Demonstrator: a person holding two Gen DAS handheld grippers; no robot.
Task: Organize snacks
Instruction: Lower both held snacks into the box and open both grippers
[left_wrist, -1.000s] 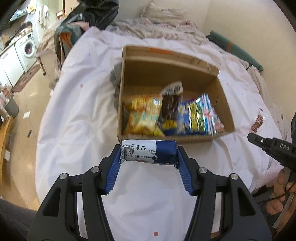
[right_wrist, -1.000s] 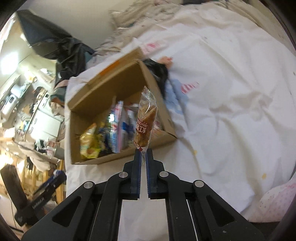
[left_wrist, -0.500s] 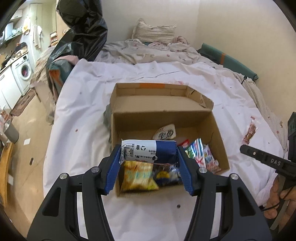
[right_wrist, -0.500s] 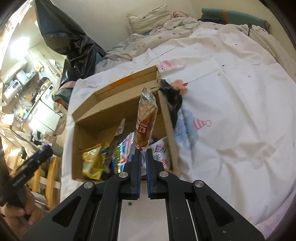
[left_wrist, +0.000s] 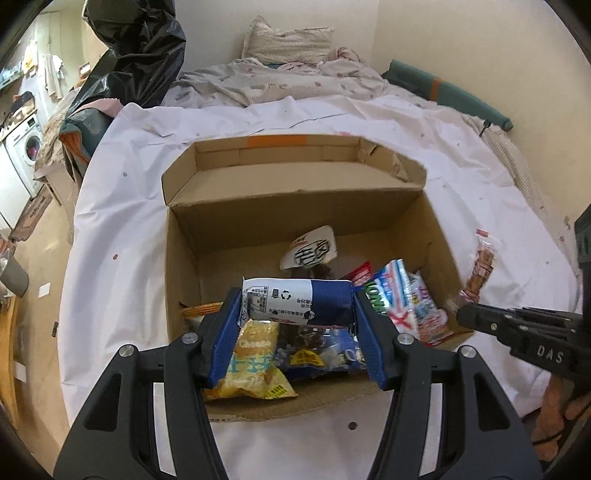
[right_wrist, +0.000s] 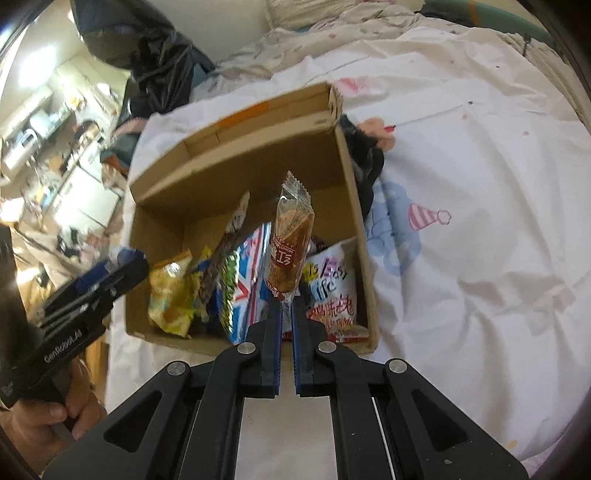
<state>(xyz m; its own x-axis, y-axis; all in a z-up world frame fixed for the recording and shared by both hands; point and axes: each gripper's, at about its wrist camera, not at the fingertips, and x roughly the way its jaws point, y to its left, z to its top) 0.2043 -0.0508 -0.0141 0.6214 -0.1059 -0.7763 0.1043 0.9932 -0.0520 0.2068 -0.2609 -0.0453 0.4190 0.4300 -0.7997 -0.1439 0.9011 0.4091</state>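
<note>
An open cardboard box (left_wrist: 295, 206) (right_wrist: 258, 147) stands on a white bedsheet and holds several snack packets. My left gripper (left_wrist: 295, 306) is shut on a blue-and-white wrapped snack (left_wrist: 295, 303), held crosswise over the box's near half, above a yellow cheese packet (left_wrist: 255, 365). My right gripper (right_wrist: 286, 299) is shut on the bottom seal of a slim brown snack packet (right_wrist: 290, 243), which stands upright over the box's right side. From the left wrist view, that brown packet (left_wrist: 480, 269) and the right gripper (left_wrist: 458, 315) hang at the box's right wall.
Pillows and a crumpled blanket (left_wrist: 280, 74) lie at the bed's far end. A black bag (left_wrist: 140, 48) stands at the far left, a washing machine (left_wrist: 26, 147) beyond it. A dark cloth (right_wrist: 364, 155) lies against the box's right side. A hand (right_wrist: 44, 417) holds the left gripper's grip.
Both grippers moved forward from the sheet in front of the box to over the box, each still holding its snack. The box now fills the middle of both views.
</note>
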